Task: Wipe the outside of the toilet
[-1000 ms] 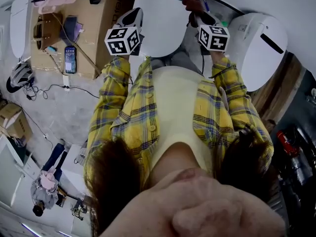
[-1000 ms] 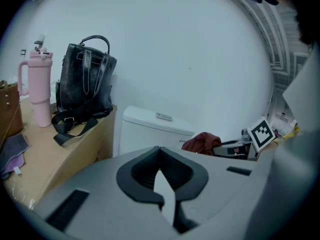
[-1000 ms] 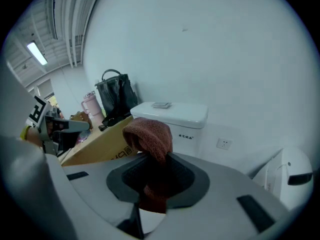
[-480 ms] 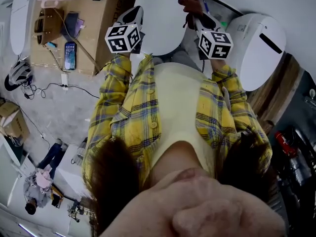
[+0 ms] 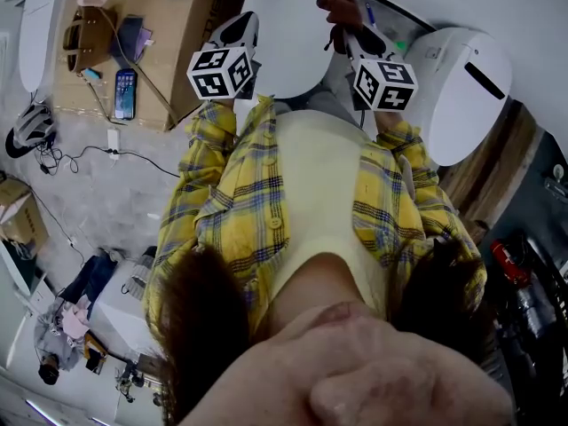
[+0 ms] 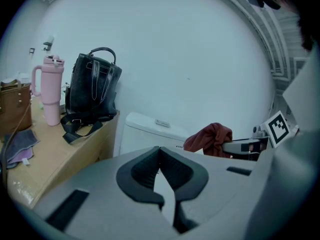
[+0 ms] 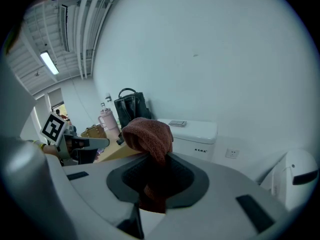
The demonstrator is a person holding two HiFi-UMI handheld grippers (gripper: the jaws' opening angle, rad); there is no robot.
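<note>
Toilet: white toilet (image 5: pixel 286 51) at 12 o'clock from the person's chest in the head view. Its tank (image 6: pixel 150 133) stands against the wall.
Left claw: left claw (image 6: pixel 160 155) is pressed together at the tips with nothing between the pads. It is held at the toilet's 9 o'clock edge.
Right claw: right claw (image 7: pixel 157 160) is pinching a dark red cloth (image 7: pixel 148 133). Most of the cloth bunches above the pads and a short end hangs below.
Cloth position: at the toilet's 2 o'clock edge in the head view, about level with the tank top in the left gripper view. It looks clear of the porcelain, though contact cannot be confirmed from these angles.
Claw spacing: the claws are apart, one on either side of the toilet's top.
Desk: wooden desk (image 6: pixel 52 156) at 10 o'clock from the toilet, just beside the tank.
On desk: black bag (image 6: pixel 92 89) upright by the wall, pink tumbler (image 6: pixel 51 90) at its 9 o'clock, brown bag (image 6: pixel 12 106) further out that way, phone (image 5: pixel 125 94) lying flat.
Other: white unit (image 5: pixel 466 87) at 3 o'clock from the toilet. Yellow plaid sleeves (image 5: pixel 200 176) lead to both claws.
</note>
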